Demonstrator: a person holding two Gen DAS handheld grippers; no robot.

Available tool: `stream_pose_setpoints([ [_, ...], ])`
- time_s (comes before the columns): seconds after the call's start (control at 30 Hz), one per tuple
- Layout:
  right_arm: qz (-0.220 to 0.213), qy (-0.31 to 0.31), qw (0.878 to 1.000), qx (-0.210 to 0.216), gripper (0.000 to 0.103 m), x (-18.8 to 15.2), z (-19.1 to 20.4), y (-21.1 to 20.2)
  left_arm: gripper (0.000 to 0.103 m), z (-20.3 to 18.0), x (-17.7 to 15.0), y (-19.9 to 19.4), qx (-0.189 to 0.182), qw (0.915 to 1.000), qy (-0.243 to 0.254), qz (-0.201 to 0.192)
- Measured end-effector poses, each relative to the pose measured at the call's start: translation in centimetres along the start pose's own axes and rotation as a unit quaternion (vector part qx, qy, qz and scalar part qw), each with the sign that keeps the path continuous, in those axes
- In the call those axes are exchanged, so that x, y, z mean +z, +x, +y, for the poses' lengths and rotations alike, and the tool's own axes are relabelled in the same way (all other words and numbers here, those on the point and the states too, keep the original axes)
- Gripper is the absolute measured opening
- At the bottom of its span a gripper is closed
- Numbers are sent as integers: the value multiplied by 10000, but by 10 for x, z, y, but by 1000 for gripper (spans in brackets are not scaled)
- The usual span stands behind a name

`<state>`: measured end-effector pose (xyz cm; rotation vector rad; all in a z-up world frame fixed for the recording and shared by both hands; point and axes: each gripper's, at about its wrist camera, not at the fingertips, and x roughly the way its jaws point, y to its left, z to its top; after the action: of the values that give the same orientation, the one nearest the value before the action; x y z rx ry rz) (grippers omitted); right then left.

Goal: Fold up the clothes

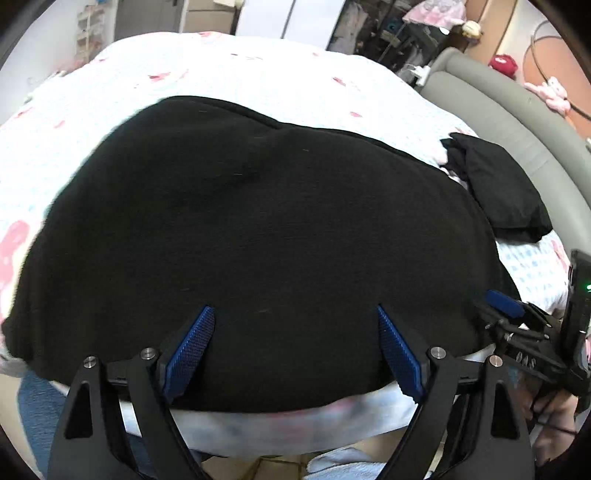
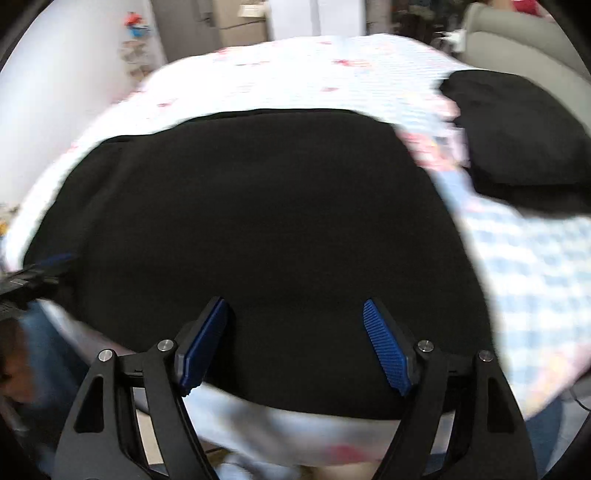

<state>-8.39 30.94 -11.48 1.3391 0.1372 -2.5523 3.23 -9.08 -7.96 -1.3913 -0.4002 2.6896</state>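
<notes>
A large black garment lies spread flat on the bed, its near hem along the bed's front edge. My left gripper hovers open over the near hem, blue pads wide apart, nothing between them. My right gripper is open too, above the same garment near its front edge. The right gripper also shows at the right edge of the left wrist view, and the left gripper at the left edge of the right wrist view. A smaller folded black garment rests at the bed's right side.
The bed has a white sheet with pink and blue print. A grey padded headboard curves along the right. Cluttered shelves and a white door stand beyond the bed. The person's blue-trousered legs are at the front edge.
</notes>
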Motion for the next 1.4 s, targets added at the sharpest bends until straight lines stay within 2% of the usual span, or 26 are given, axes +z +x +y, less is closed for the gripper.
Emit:
stream_pose_setpoints([
  [0.1, 67, 379, 9993, -44, 75, -7, -34, -1, 87, 19, -1, -7, 4, 9996, -289, -8],
  [0.13, 59, 431, 9990, -49, 74, -9, -40, -3, 83, 27, -1, -11, 0, 9991, -425, -33],
  [0.2, 32, 486, 9988, 28, 72, -11, -46, -9, 81, 42, -1, -19, -9, 9975, -698, -83],
  [0.3, -98, 579, 9983, 42, 72, -10, -42, -21, 81, 36, -2, -32, -35, 9979, -571, -319],
  [0.4, -289, 507, 9967, 562, 73, -3, -26, -32, 81, 21, -7, -33, -326, 9982, -355, -358],
  [0.47, -271, 428, 9944, 930, 74, -2, -12, -30, 81, 22, -6, -27, -313, 9981, -445, -294],
  [0.53, -85, 366, 9932, 1104, 75, -5, -3, -19, 81, 23, -5, -21, -300, 9979, -535, -229],
  [0.63, 45, 202, 9951, 970, 75, -15, 0, -5, 81, 24, -3, -12, -280, 9973, -669, -131],
  [0.73, 5, 111, 9967, 799, 74, -17, -9, -9, 79, 25, -1, -3, -260, 9964, -804, -34],
  [0.8, 83, 245, 9988, 408, 74, -18, -24, -8, 72, 26, 0, 3, -247, 9957, -893, 31],
  [0.83, 115, 392, 9984, 383, 74, -18, -35, -5, 69, 26, 0, 6, -241, 9953, -938, 64],
  [0.93, 127, 822, 9963, 229, 69, -17, -62, -8, 68, 31, 6, 0, -193, 9933, -1136, -115],
  [1.0, 95, 1003, 9946, 250, 64, -14, -75, -11, 68, 35, 10, -6, -159, 9914, -1273, -259],
  [1.1, 25, 1165, 9923, 412, 65, -13, -71, -19, 69, 41, 16, -14, -107, 9878, -1477, -474],
  [1.27, 34, 1170, 9905, 718, 70, -28, -70, -25, 69, 36, 10, -11, 278, 9903, -1301, -406],
  [1.4, 156, 1186, 9911, 590, 68, -33, -77, -17, 68, 31, 11, -8, 598, 9910, -1159, -317],
])
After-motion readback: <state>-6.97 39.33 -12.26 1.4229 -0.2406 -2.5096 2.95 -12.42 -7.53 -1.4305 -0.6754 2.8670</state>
